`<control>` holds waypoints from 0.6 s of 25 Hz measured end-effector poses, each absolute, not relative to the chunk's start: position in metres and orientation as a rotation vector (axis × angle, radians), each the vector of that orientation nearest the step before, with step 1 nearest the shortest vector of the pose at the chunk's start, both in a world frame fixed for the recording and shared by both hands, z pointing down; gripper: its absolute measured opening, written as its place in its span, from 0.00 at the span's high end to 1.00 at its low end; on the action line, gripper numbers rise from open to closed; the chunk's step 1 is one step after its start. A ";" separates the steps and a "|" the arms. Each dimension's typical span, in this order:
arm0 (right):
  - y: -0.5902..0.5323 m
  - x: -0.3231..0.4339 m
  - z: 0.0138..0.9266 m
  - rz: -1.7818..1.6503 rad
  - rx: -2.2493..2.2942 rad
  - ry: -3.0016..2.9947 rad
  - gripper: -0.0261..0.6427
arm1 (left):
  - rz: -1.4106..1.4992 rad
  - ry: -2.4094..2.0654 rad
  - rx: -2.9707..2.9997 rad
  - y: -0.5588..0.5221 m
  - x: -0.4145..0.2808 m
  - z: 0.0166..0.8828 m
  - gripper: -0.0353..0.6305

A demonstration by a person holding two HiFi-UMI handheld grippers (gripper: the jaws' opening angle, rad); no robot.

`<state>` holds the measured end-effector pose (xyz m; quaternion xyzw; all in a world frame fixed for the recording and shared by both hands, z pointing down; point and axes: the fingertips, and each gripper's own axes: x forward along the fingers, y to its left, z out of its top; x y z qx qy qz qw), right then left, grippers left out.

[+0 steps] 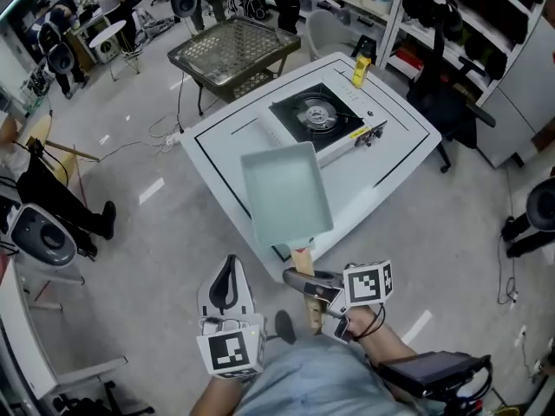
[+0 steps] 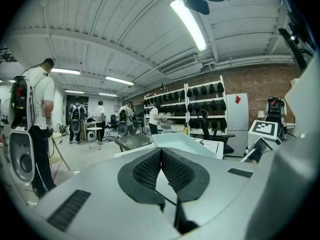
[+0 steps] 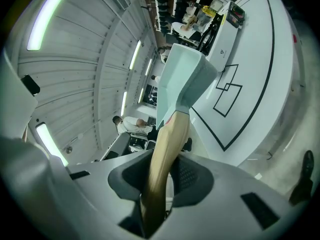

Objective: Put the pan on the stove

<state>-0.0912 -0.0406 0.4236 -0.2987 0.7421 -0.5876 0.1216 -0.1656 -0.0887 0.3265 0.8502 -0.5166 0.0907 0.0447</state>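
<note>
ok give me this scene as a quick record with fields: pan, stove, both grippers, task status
pan: pale green rectangular pan with a wooden handle, held in the air over the near edge of the table
stove: single-burner stove on the table, burner bare
right gripper: right gripper shut on the wooden handle
left gripper: left gripper with jaws together, nothing between them
task status: pan not yet on the stove

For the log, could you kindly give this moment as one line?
right gripper: shut on pan; pan: airborne, off stove; left gripper: shut
</note>
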 end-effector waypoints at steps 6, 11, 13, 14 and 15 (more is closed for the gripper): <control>-0.045 -0.026 0.424 -1.744 -0.800 2.206 0.78 | 0.315 -1.631 2.568 -0.093 -0.095 0.333 0.92; -0.052 0.035 0.422 -1.771 -0.767 2.243 0.78 | 0.288 -1.688 2.542 -0.095 -0.033 0.329 0.92; -0.056 0.058 0.421 -1.773 -0.758 2.259 0.78 | 0.266 -1.712 2.531 -0.097 -0.012 0.327 0.92; -0.058 0.069 0.420 -1.773 -0.754 2.269 0.78 | 0.263 -1.729 2.523 -0.098 -0.002 0.326 0.92; -0.060 0.081 0.420 -1.773 -0.752 2.282 0.78 | 0.263 -1.747 2.512 -0.099 0.007 0.326 0.92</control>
